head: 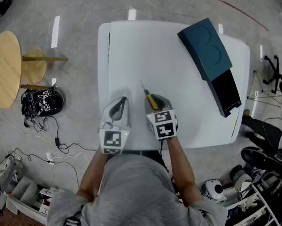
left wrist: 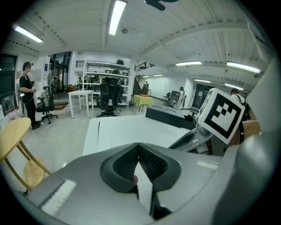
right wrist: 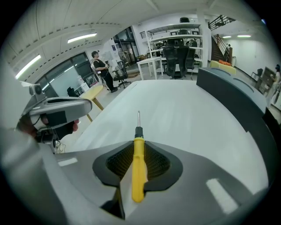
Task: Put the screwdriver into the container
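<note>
A screwdriver point(head: 150, 99) with a yellow handle and a thin metal tip lies along my right gripper point(head: 155, 102), whose pads are shut on the handle point(right wrist: 138, 163). The tip points out over the white table point(head: 137, 45), toward the far side. The container point(head: 211, 56) is a dark teal box with a black open end, lying slanted at the table's far right; in the right gripper view the container point(right wrist: 232, 94) is ahead to the right. My left gripper point(head: 121, 102) rests beside the right one near the front edge, its pads point(left wrist: 131, 163) together with nothing between them.
A round wooden side table point(head: 4, 67) stands on the floor to the left, with a black device and cables point(head: 43, 101) beside it. Shelving and gear point(head: 251, 200) crowd the lower right. A person point(right wrist: 102, 68) stands far off by desks and chairs.
</note>
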`<state>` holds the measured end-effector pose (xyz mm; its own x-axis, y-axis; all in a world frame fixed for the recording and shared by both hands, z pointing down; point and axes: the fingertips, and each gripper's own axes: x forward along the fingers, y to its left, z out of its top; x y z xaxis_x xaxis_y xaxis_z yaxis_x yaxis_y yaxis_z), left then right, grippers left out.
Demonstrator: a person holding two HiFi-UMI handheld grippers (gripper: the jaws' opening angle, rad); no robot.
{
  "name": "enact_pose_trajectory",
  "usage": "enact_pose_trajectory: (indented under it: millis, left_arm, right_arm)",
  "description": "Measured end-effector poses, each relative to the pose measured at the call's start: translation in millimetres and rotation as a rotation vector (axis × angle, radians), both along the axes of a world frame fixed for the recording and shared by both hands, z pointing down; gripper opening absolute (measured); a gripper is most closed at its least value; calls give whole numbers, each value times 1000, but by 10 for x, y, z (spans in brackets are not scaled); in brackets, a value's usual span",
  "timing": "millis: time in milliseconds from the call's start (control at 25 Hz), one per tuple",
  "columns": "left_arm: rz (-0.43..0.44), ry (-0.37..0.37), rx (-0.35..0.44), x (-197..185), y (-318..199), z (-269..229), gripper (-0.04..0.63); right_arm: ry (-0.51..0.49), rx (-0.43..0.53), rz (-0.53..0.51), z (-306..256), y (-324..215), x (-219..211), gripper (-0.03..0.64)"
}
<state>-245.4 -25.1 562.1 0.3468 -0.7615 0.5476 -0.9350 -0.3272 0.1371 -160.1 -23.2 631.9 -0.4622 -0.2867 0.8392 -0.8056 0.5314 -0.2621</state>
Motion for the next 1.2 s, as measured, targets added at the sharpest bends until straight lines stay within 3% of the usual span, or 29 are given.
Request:
enact_pose_trajectory:
  millis: [480,1200]
  left_arm:
    - [81,32,62,268,-5,-294,12]
    - [316,47,153,1191,109,-744,12]
  right_arm:
    - [-32,122,134,-556,-54,315,78]
    - [-32,255,395,-1184,319,1294,77]
